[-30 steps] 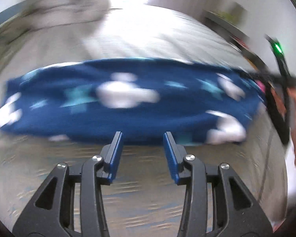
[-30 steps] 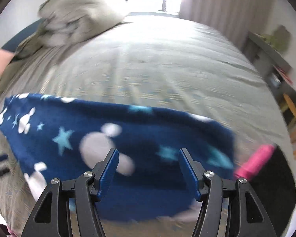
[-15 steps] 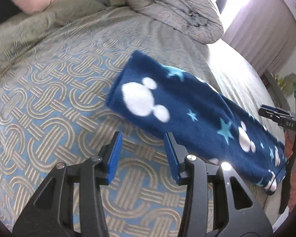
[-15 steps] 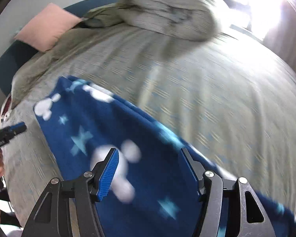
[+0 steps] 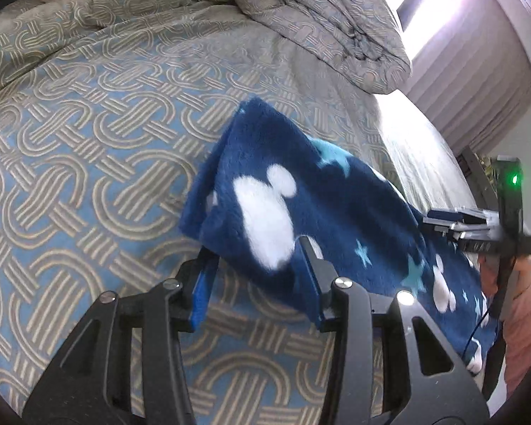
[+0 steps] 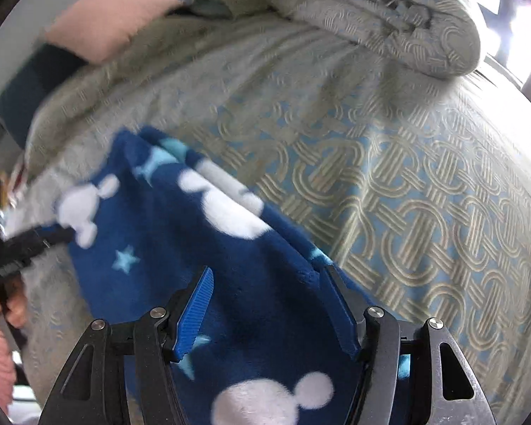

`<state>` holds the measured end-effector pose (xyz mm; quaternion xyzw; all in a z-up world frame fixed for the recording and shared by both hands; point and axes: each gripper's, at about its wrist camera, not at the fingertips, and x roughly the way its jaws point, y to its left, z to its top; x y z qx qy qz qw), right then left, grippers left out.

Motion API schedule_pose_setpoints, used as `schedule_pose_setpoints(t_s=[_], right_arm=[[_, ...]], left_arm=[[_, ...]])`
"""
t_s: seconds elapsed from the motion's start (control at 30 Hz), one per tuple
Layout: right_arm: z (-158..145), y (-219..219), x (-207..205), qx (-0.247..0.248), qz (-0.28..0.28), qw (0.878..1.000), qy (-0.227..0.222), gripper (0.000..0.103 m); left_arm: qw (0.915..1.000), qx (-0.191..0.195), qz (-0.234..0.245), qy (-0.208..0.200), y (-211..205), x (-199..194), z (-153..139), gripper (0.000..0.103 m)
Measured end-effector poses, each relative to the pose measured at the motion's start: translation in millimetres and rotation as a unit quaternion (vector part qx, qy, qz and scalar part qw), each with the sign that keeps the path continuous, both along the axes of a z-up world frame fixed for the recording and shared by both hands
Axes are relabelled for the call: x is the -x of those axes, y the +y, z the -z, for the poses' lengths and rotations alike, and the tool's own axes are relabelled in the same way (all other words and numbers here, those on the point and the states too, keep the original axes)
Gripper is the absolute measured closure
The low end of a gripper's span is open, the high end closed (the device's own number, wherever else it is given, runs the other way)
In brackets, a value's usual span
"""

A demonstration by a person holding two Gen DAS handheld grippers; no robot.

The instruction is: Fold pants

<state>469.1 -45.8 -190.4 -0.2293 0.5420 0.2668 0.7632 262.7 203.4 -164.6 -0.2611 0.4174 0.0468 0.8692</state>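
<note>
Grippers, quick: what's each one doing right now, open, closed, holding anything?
Left gripper: open, straddling the near corner of the pants, not clamped.
Right gripper: open over the pants, holding nothing.

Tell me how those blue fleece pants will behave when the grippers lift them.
The blue fleece pants will probably flop and sag: the end near the left gripper already droops in soft layers. The fuzzy pile suggests they'll grip well and likely weigh little.
</note>
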Motion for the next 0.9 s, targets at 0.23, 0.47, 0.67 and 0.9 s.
schedule_pose_setpoints(t_s=[0.23, 0.47, 0.67, 0.9], right_arm=[[13, -8, 3, 0.008, 0.01, 1.0, -0.009, 0.1], [-27, -27, -10, -0.068, 0.044, 0.996, -0.043, 0.1], [1, -15, -21, -0.012, 0.04, 0.999, 0.0, 0.095], [9, -10, -13, 0.007, 0.042, 0.999, -0.019, 0.049]], left_arm=[[0.9998, -0.004, -0.016, -0.014, 10, -2, -5, 0.094], [0.9965, -0.051, 0.0, -0.066, 9, -12, -29, 0.094], [0.9976, -0.069, 0.006, -0.001, 11, -33, 1, 0.091], [0.9994, -0.033, -0.01, 0.0, 30, -13, 6, 0.072]])
